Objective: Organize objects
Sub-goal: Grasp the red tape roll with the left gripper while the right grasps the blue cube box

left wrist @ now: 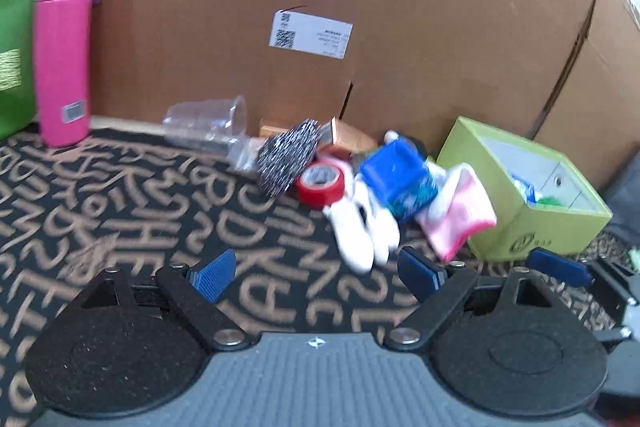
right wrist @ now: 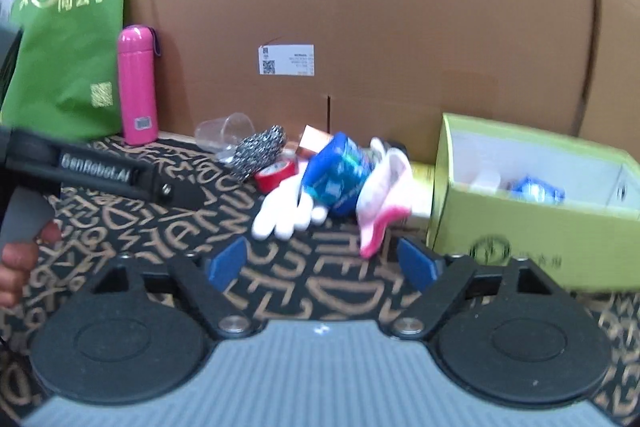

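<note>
While both of my tools hang short of the pile, I read this as the approach step, with nothing picked up yet. Biggest in view is the cardboard box [right wrist: 360, 27] walling off the back, then the patterned black mat [left wrist: 140, 195] that everything lies on (I can't tell whether a table or the floor is under it). At the right stands the green box [right wrist: 520, 227], open at the top, with a blue packet already inside; I judge it to be where the loose things belong. At the far left a green bag [right wrist: 68, 67] and a pink bottle [left wrist: 64, 59] stand upright against the cardboard. The clutter sits between them: a blue carton [left wrist: 396, 179] resting on a white glove [left wrist: 360, 227], a pink and white cloth [left wrist: 460, 215] just beside the green box, a red tape roll [left wrist: 320, 183], a speckled pouch [left wrist: 288, 159] and a clear plastic cup [left wrist: 208, 123] tipped on its side. My left hand-held gripper [left wrist: 316, 273] is spread wide and holds nothing. My right hand-held gripper [right wrist: 324, 261] has its jaws apart too, with only mat between them. Next I'd choose one item, likely the cloth nearest the right jaws, come down over it and close squarely without dragging the glove
</note>
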A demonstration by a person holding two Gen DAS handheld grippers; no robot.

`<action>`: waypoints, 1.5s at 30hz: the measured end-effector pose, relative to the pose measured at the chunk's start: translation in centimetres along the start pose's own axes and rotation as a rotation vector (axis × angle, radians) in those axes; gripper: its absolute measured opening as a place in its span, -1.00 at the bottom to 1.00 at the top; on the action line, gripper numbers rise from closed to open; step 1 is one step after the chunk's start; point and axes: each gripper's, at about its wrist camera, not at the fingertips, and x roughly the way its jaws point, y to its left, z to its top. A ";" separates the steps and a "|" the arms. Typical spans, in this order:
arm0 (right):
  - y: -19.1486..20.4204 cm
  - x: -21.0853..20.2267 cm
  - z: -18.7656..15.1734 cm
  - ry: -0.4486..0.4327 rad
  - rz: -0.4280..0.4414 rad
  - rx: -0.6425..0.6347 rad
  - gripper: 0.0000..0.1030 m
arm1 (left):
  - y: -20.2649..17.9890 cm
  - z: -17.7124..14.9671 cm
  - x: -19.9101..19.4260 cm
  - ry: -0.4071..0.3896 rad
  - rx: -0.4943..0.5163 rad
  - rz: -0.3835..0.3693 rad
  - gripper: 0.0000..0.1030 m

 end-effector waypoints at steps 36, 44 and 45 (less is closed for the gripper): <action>-0.5 2.8 2.9 -0.010 0.098 -0.041 0.09 | 0.8 -0.2 1.0 0.121 0.103 -0.048 -0.05; -2.9 -3.2 -1.6 0.065 0.140 0.135 0.08 | -0.1 -4.8 -4.1 0.154 0.123 -0.081 -0.04; -3.1 -3.8 -2.2 0.080 0.120 0.143 0.08 | -0.4 -5.1 -4.3 0.152 0.124 -0.078 -0.04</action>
